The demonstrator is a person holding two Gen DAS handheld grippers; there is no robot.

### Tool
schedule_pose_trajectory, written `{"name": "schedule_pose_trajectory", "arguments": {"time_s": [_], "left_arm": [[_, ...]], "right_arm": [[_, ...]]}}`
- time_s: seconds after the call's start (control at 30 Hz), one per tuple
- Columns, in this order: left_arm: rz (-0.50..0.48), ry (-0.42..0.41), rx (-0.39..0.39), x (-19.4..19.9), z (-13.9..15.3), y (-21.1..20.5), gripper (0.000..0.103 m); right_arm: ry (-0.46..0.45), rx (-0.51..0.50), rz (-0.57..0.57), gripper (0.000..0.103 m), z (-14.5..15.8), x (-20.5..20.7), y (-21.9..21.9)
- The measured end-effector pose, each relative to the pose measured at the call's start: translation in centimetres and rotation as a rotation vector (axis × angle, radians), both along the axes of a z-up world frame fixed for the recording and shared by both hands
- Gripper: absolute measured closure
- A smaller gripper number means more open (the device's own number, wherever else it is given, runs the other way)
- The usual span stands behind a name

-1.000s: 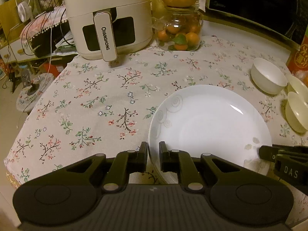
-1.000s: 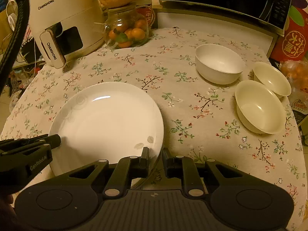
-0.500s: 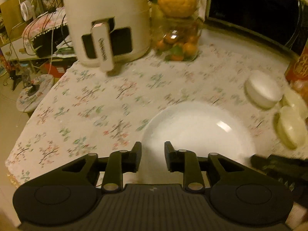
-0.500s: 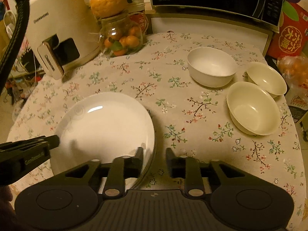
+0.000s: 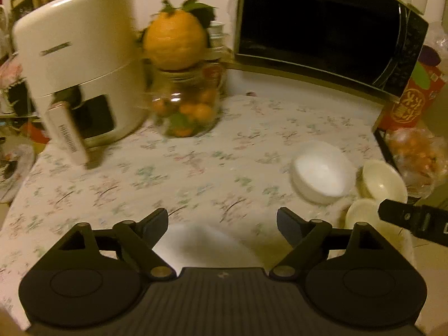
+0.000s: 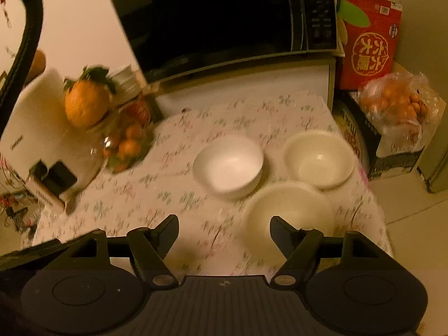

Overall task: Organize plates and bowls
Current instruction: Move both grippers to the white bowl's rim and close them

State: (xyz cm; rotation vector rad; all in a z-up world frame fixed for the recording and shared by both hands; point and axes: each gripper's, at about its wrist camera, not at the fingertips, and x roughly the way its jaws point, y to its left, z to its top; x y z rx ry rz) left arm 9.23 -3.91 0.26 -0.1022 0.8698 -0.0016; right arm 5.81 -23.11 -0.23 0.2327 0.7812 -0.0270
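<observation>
My left gripper [image 5: 222, 221] is open and empty; the white plate [image 5: 204, 240] lies just below and between its fingers, partly hidden by the gripper body. My right gripper [image 6: 224, 228] is open and empty above the tablecloth. A white bowl [image 6: 228, 166] sits ahead of it, a cream bowl [image 6: 319, 158] to the right, and a larger cream bowl [image 6: 285, 210] close by the right finger. In the left wrist view the white bowl [image 5: 322, 172] and two cream bowls [image 5: 382, 182] [image 5: 361, 214] sit at the right. The plate is out of the right wrist view.
A floral tablecloth [image 5: 196, 162] covers the table. A white air fryer [image 5: 75, 75], a glass jar of small oranges [image 5: 187, 109] with a big orange on top, and a black microwave [image 5: 322, 28] stand at the back. A red box [image 6: 366, 44] and bagged oranges [image 6: 397, 106] are at the right.
Both grippers opened wide, let go of the plate's rim, and pulled back and up. The plate now lies on the table under the left gripper; the right view swung toward the bowls.
</observation>
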Motion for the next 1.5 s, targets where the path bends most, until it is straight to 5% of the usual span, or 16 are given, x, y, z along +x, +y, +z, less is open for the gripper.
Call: {"name": "schedule_pose_trajectory", "arguments": {"time_s": [0.13,0.4,0.7,0.83,1.03,1.33,1.43,1.5], "left_arm": [[-0.047,0.026,-0.012,2.9,-0.4,-1.6,0.013],[-0.048,0.064,-0.025,7.4,-2.7,-3.8,0.013],[-0.057,0.073,-0.010,10.2,-4.3,-5.1,0.023],[-0.063,0.077,-0.029,10.9,-4.9,-5.4,0.027],[-0.086,0.073,-0.018,11.6,-5.9,-6.1,0.030],[-0.140,0.087,0.005,12.1,-7.8,-7.2,0.048],[-0.163,0.090,0.013,12.2,-8.1,-7.9,0.060],[-0.176,0.097,0.003,12.2,-8.3,-8.1,0.079]], "right_arm": [[-0.018,0.007,-0.022,0.029,0.7,2.0,-2.1],[0.074,0.213,-0.074,0.030,-1.7,7.1,-5.7],[0.128,0.290,-0.082,0.049,-3.6,9.9,-6.1],[0.140,0.284,-0.081,0.063,-4.3,11.0,-5.8],[0.172,0.246,-0.123,0.070,-5.4,12.0,-5.5],[0.188,0.182,-0.139,0.084,-6.5,12.7,-4.9],[0.194,0.176,-0.139,0.091,-6.9,13.0,-4.7],[0.193,0.157,-0.135,0.092,-6.9,13.0,-4.3]]}}
